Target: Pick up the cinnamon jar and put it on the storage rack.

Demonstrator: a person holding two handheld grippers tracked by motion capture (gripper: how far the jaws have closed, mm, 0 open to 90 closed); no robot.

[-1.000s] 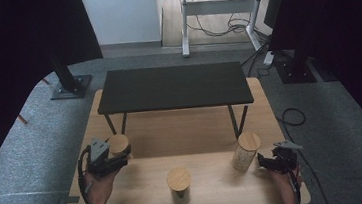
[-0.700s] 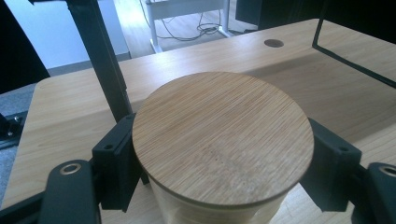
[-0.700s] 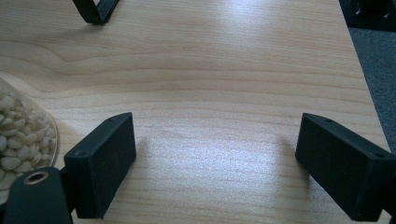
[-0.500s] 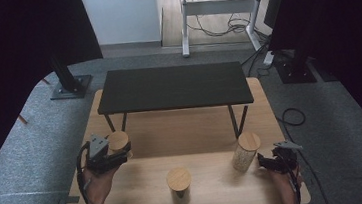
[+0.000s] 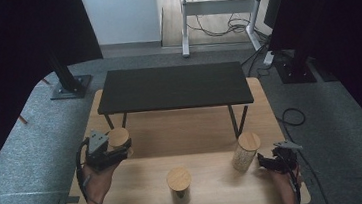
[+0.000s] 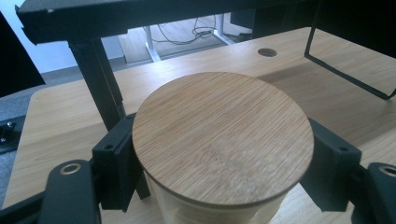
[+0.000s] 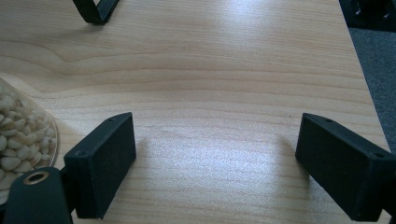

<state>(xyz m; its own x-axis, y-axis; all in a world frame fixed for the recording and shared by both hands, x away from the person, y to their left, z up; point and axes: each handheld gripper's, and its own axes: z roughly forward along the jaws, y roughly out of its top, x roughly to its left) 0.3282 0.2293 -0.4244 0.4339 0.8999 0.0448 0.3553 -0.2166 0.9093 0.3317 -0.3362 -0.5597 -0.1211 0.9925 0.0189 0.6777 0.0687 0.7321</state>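
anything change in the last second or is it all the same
Hardly anything. The left hand-held gripper stays closed around the wooden-lidded jar at the table's left, shifted little if at all. The right hand-held gripper stays open beside the nut jar. The middle jar has not moved.

Three lidded jars are standing on the wooden table [image 5: 212, 129]: left jar [image 5: 118, 138], middle jar [image 5: 179, 185], right jar [image 5: 245, 151]. A low shelf [image 5: 173, 86] is standing behind them.
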